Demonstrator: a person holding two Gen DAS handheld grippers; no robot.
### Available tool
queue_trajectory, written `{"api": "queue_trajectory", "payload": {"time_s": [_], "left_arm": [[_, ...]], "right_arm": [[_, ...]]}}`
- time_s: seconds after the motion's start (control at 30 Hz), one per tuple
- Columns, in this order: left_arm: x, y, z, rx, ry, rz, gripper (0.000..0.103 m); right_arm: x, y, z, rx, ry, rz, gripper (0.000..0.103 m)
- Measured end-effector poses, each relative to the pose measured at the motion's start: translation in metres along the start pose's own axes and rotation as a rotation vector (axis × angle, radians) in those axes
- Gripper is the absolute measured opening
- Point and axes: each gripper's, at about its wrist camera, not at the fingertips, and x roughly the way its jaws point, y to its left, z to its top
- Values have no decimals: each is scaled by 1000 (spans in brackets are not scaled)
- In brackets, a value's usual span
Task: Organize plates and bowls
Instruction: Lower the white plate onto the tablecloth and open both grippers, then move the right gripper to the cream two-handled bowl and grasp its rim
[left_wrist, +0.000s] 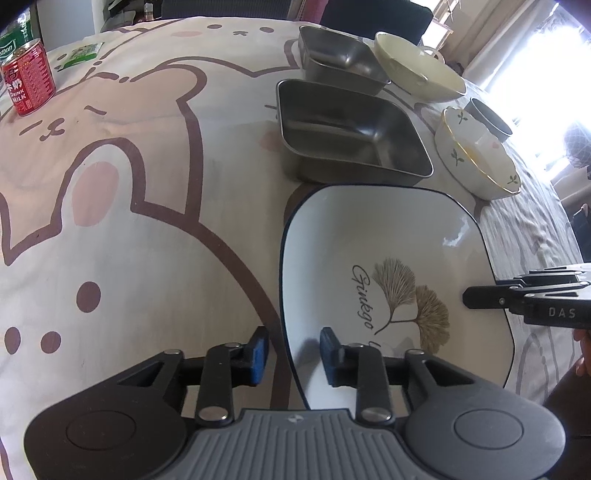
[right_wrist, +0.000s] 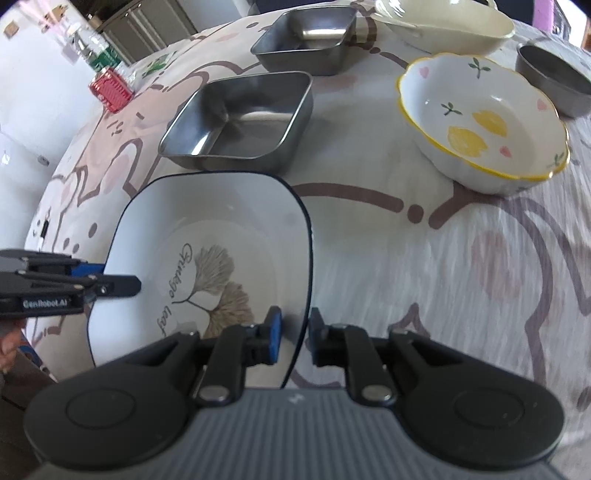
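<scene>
Left claw (left_wrist: 291, 354) straddles ginkgo plate's (left_wrist: 388, 236) left rim, fingers apart, no clamp. Right claw (right_wrist: 295, 332) straddles its right rim, also apart. Steel tray (left_wrist: 351, 136) just beyond plate.

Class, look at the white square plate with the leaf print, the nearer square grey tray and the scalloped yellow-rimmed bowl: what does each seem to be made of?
White square plate with the leaf print: probably glazed ceramic, glossy, with sharp window glints.
Nearer square grey tray: likely stainless steel, brushed, with dull streaky reflections.
Scalloped yellow-rimmed bowl: apparently glazed ceramic, smooth, with painted flowers under a shine.
</scene>
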Motion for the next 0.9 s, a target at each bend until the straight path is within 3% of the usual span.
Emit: {"api": "queue_trajectory", "payload": {"time_s": [0.1, 0.23, 0.37, 0.5, 0.63, 0.77, 0.9], "left_arm": [[-1, -1, 0, -1, -2, 4, 43], [-4, -3, 0, -1, -5, 11, 57], [-9, -5, 0, 2, -17, 15, 73], [-15, -6, -2, 3, -31, 28, 83], [-21, -8, -5, 11, -38, 39, 99], [-33, -10, -10, 16, -59, 37, 103], [-47, -11, -13, 15, -102, 38, 103]], "right_arm": [[-3, -4, -2, 45, -12, 23, 21], [-8, -8, -4, 81, -33, 46, 40], [-13, -6, -7, 80, -56, 42, 51], [-15, -1, -11, 56, -56, 37, 67], [-19, 6, -18, 23, -66, 26, 84], [-28, 11, -24, -7, -97, 28, 100], [-43, 14, -29, -31, -145, 39, 103]]}}
